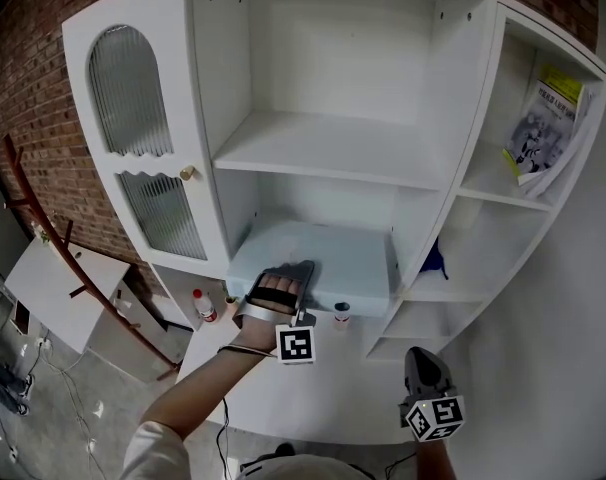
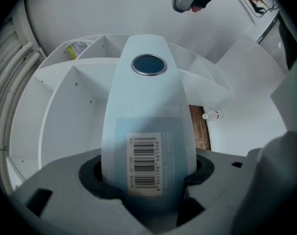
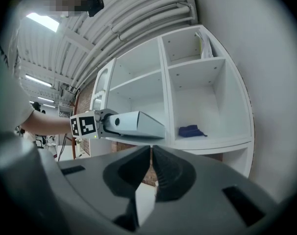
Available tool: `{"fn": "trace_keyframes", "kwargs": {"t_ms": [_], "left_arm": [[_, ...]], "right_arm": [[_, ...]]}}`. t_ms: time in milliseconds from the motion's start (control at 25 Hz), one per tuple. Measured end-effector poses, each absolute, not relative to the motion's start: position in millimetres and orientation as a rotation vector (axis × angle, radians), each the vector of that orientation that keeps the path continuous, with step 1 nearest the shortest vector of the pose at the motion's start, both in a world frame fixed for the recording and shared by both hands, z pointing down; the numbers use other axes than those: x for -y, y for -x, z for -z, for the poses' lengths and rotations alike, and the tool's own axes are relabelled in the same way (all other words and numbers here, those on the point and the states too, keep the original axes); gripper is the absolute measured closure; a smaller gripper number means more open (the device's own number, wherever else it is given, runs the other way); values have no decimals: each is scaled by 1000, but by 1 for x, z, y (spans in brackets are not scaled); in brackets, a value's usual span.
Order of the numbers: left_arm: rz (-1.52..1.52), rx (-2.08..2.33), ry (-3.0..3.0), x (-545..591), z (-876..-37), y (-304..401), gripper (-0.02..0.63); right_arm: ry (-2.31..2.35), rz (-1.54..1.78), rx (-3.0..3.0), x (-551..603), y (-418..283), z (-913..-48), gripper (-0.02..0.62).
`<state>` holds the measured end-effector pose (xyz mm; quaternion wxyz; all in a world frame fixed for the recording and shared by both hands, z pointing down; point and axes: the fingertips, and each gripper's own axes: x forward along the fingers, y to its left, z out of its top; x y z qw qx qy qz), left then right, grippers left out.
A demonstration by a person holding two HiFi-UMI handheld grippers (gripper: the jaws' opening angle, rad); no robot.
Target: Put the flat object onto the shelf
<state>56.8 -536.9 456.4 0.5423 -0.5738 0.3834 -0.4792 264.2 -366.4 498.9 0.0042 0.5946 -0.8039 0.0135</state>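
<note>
A flat light-blue box [image 1: 313, 253] lies level, its far end inside the lower middle compartment of the white shelf unit [image 1: 323, 153] and its near end sticking out. My left gripper [image 1: 283, 283] is shut on that near edge. In the left gripper view the box [image 2: 146, 106], barcode label up, fills the gap between the jaws [image 2: 147, 173]. The right gripper view shows the box [image 3: 138, 125] from the side with the left gripper [image 3: 97, 125] behind it. My right gripper [image 1: 423, 368] hangs low at the right, shut and empty [image 3: 151, 151].
A booklet [image 1: 543, 118] leans in the upper right compartment and a blue cloth [image 1: 435, 258] lies in the one below. Two small bottles [image 1: 203, 306] [image 1: 341, 314] stand under the box. The ribbed-glass door [image 1: 133, 98] stands open at left, beside a red coat stand [image 1: 53, 248].
</note>
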Motion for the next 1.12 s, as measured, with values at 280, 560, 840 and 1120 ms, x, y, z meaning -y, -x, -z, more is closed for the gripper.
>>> {"fn": "trace_keyframes", "kwargs": {"t_ms": [280, 560, 840, 1120], "left_arm": [[1130, -908, 1367, 549, -471, -61, 284], [1142, -931, 1344, 559, -471, -63, 278], [1229, -831, 1531, 556, -502, -70, 244], [1300, -743, 1651, 550, -521, -75, 212]], "right_arm": [[-1871, -61, 2501, 372, -269, -504, 561], [-1873, -66, 2491, 376, -271, -504, 561], [-1868, -69, 2493, 380, -268, -506, 561], [-1861, -77, 2497, 385, -265, -509, 561]]}}
